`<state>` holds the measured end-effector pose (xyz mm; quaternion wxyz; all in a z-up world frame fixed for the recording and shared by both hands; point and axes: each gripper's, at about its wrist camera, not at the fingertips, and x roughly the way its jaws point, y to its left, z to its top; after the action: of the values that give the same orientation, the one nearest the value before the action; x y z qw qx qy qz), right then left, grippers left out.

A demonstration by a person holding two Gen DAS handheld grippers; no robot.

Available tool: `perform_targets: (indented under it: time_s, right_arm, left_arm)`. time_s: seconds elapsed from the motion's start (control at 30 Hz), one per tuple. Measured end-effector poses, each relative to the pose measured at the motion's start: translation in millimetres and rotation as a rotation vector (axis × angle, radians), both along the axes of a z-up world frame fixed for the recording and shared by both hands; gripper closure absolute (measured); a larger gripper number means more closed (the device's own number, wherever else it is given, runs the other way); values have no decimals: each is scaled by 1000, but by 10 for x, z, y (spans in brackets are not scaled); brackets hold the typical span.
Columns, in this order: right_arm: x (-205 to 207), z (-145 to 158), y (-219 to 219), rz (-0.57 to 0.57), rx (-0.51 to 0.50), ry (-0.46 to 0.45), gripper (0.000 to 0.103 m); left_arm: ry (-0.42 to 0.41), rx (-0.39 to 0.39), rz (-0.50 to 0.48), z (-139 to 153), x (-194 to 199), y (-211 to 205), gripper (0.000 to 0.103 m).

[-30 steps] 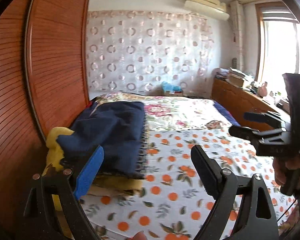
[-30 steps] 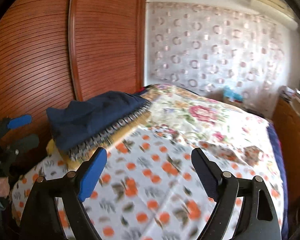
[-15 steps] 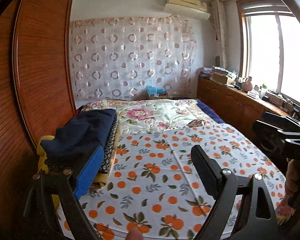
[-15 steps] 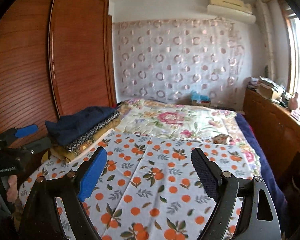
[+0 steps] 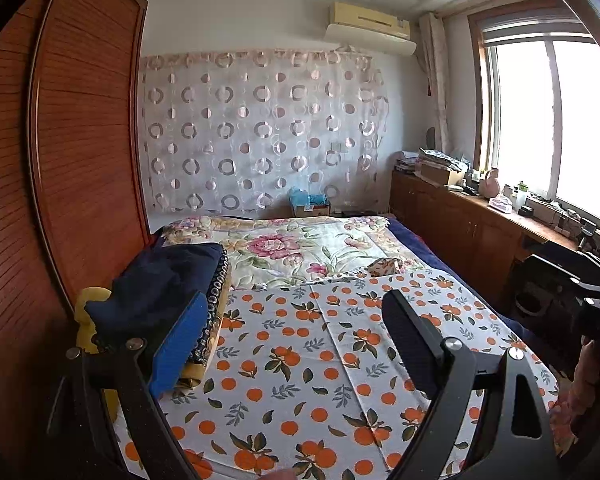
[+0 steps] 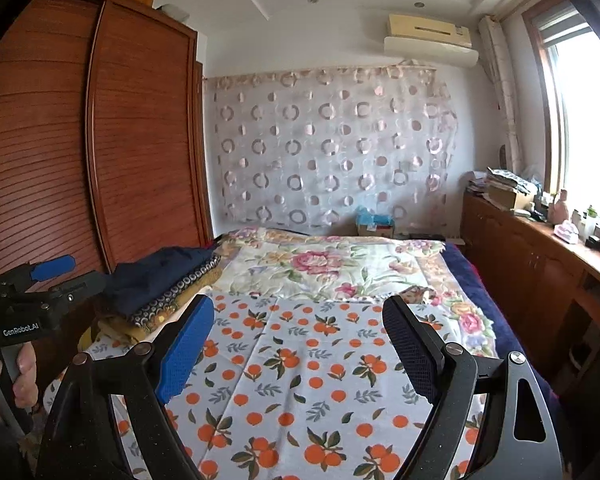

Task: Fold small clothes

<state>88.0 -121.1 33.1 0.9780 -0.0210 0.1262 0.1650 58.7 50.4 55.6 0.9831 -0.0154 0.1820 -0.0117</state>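
Observation:
A stack of folded clothes lies at the bed's left edge, a dark navy piece [image 5: 168, 280] [image 6: 160, 272] on top of a patterned piece [image 6: 180, 292] and a yellow one [image 5: 90, 300]. An orange-print sheet [image 5: 320, 360] [image 6: 308, 360] covers the near half of the bed. My left gripper [image 5: 296, 340] hangs open above the sheet, nothing between its fingers. My right gripper [image 6: 300, 344] is also open and holds nothing. A hand grips the left tool [image 6: 32, 304] at the left of the right wrist view; the right tool [image 5: 580, 292] shows at the right of the left wrist view.
A wooden wardrobe [image 5: 80, 140] stands along the bed's left side. A floral quilt [image 5: 300, 248] covers the far half of the bed, with a small patterned bundle [image 5: 386, 267] on it. A low cabinet [image 5: 460, 220] with clutter runs under the window on the right.
Both grippers have drawn back from the folded stack and levelled out, so the views now take in the whole bed and room. Their jaws stayed open.

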Motion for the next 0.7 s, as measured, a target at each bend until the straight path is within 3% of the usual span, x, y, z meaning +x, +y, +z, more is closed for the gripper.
perform_targets:
  time_s: [0.7]
  right_arm:
    - [-34, -55, -64, 0, -6, 16, 16]
  left_arm:
    - [-5, 6, 5, 23, -40, -13, 14]
